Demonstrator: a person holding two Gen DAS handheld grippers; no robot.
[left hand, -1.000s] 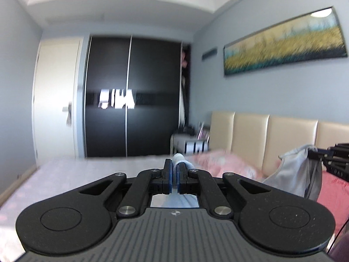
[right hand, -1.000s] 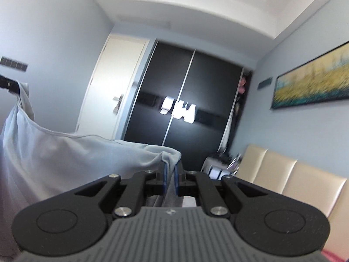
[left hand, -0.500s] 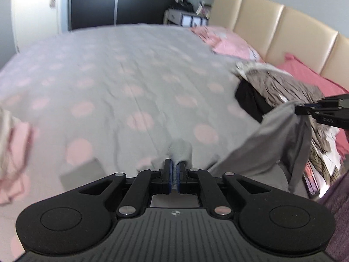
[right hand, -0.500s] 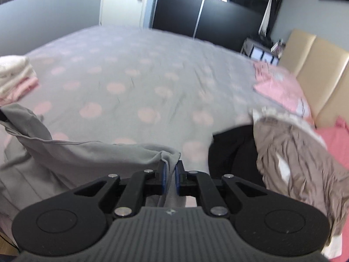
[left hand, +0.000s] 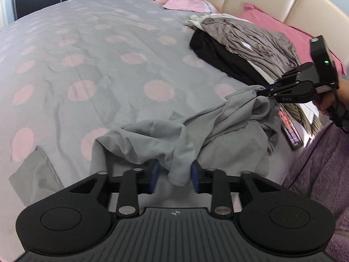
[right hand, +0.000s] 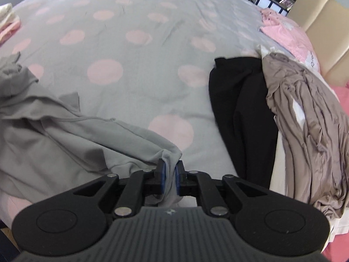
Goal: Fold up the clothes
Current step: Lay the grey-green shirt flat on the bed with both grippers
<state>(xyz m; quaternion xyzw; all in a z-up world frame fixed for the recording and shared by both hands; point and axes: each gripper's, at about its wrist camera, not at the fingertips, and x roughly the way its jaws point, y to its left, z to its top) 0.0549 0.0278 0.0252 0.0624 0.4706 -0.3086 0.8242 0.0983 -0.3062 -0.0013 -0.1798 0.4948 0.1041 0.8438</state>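
— Right gripper (right hand: 169, 175)? 
— Clamped on a bunched edge of the grey garment (right hand: 65, 135), blue pads (right hand: 162, 178) pressed close on the cloth.

— And the rest of that garment? 
— Trailed off to the left, crumpled, lying on the grey bedspread (right hand: 130, 61) with pink dots.

— To the right? 
— Black clothing (right hand: 240, 118) beside a rumpled taupe garment (right hand: 309, 126), touching, both on the bed; pink pillow (right hand: 285, 35) farther back, near the beige headboard (right hand: 320, 28).

— Far left corner? 
— Pale folded clothes (right hand: 8, 21), cut off by the frame
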